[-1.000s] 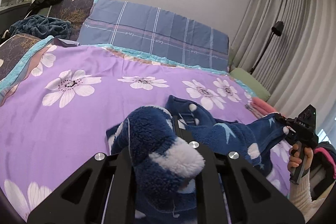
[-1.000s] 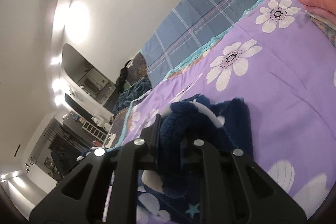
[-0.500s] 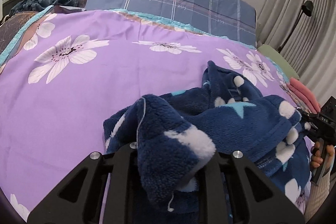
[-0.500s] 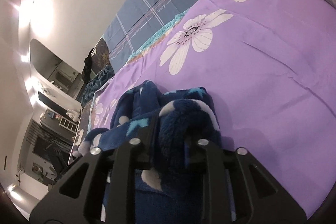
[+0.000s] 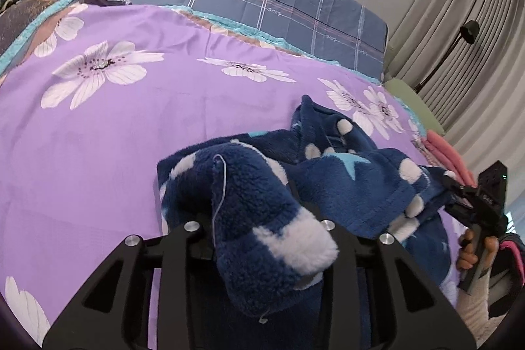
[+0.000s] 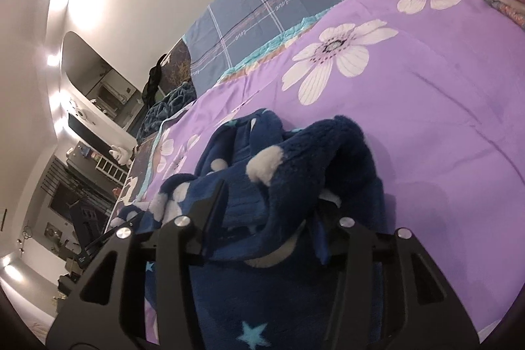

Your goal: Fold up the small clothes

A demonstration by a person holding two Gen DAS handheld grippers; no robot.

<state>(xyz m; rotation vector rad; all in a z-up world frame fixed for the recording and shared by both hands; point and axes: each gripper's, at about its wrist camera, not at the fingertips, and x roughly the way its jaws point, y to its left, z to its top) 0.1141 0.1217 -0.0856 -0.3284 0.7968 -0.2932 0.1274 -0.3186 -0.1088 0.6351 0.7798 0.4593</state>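
Left gripper (image 5: 262,218): jaws were opening, fleece garment (image 5: 344,182) lay loose between them, lowered from a second before onto the purple bedspread (image 5: 115,136). Right gripper (image 6: 269,218): likewise opening, cloth slack between the jaws. I judged the fold laid down, release underway. Fingertips were hidden under fleece; the garment's shape was unclear.

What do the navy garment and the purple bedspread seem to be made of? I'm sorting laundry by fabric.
Navy garment: likely plush fleece, with a nubby, fuzzy pile and soft white dots. Purple bedspread: probably thin woven cotton or polyester, smooth and matte with fine creases and printed flowers.
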